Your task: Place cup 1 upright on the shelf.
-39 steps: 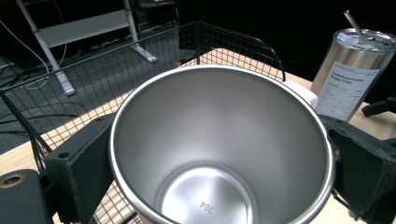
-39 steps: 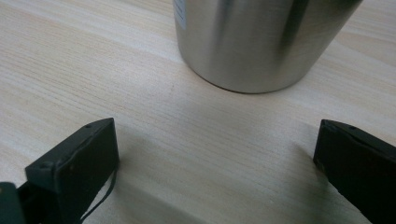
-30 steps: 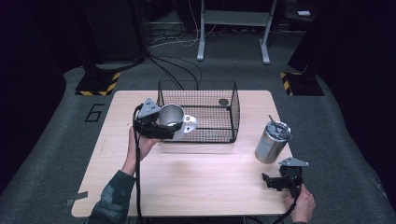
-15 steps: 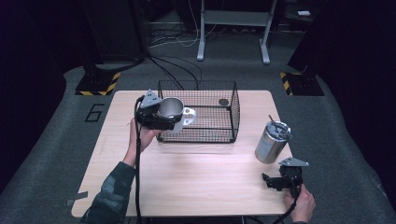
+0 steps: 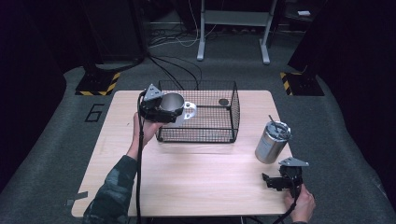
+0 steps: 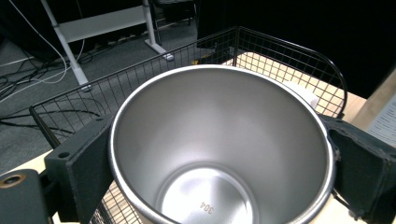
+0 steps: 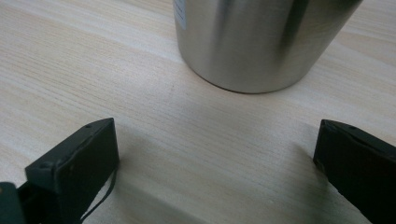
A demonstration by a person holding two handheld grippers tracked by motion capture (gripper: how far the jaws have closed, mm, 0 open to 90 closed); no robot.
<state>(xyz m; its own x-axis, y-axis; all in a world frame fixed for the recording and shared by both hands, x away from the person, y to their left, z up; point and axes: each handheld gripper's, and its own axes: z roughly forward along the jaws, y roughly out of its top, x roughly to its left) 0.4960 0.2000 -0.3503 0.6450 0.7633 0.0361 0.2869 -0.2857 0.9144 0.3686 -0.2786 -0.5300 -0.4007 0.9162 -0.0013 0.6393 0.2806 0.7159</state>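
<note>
My left gripper (image 5: 164,111) is shut on an empty steel cup (image 5: 172,104), held in the air over the near-left corner of the black wire basket (image 5: 232,108). In the left gripper view the cup (image 6: 219,154) sits mouth-up between the two black jaws, with the basket (image 6: 289,51) behind it. A second steel tumbler (image 5: 272,142), with a lid and a straw, stands on the table at the right. My right gripper (image 5: 273,181) rests low near the table's front right edge, open and empty. The tumbler (image 7: 261,42) stands just ahead of its spread jaws in the right gripper view.
A small dark round object (image 5: 223,101) lies inside the basket at the back right. The wooden table (image 5: 201,182) has bare surface in front of the basket. Table legs and cables stand on the grey floor behind.
My left gripper has carried the steel cup up and back along the basket's left side, from its front-left corner. The right gripper and the tumbler have not moved.
</note>
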